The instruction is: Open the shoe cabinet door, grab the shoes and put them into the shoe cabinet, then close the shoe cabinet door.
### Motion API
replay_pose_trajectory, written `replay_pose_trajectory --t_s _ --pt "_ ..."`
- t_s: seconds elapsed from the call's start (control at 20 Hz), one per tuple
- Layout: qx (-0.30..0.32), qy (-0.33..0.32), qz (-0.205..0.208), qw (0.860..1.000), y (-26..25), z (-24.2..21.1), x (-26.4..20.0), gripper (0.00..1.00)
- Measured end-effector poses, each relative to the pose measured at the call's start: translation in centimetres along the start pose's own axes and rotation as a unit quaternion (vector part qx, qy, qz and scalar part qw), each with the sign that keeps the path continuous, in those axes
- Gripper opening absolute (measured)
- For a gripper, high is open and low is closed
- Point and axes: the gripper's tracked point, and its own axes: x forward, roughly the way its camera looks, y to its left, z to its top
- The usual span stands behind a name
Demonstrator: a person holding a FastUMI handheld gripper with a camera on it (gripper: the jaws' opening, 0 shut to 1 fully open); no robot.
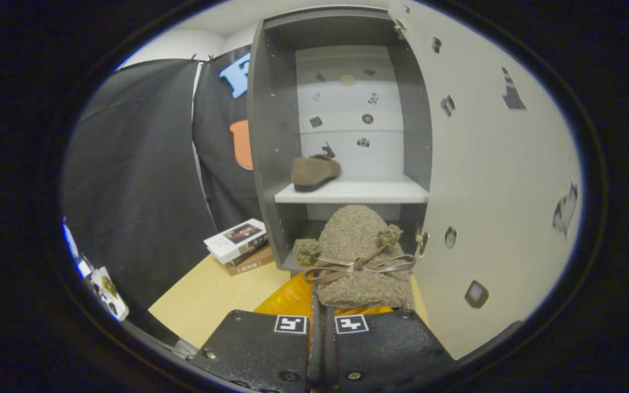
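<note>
My gripper [321, 319] is shut on a brown fuzzy shoe [358, 256] with pompoms and a ribbon bow, held by its heel edge just ahead of the fingers, toe pointing toward the cabinet. The grey shoe cabinet [271, 136] stands beyond it with its white door [489, 180] swung open to the right. On the white middle shelf [358, 192] rests a second brown shoe [314, 172], at the shelf's left side. The held shoe hangs in front of the lower compartment, hiding most of it.
A stack of books [241, 245] lies on the light wooden table [211, 300] left of the cabinet's base. An orange sheet [287, 300] lies under the held shoe. Small stickers dot the door and the cabinet's back wall.
</note>
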Motion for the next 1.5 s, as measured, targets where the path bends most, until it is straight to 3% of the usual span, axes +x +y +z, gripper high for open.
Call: replay_pose_trajectory --t_s 0.4,0.6,0.9,1.1,1.5 --pt "-0.030 -0.069 -0.018 0.997 0.3 14.0 7.6 0.06" --pt "-0.027 -0.071 -0.035 0.996 -1.6 17.5 14.2 0.06" --pt "-0.016 -0.021 -0.064 0.998 -6.2 17.4 26.0 0.06" --pt "-0.018 0.031 -0.087 0.996 -8.9 15.5 31.2 0.06" --pt "0.009 0.132 -0.087 0.987 -9.6 13.4 33.5 0.08"
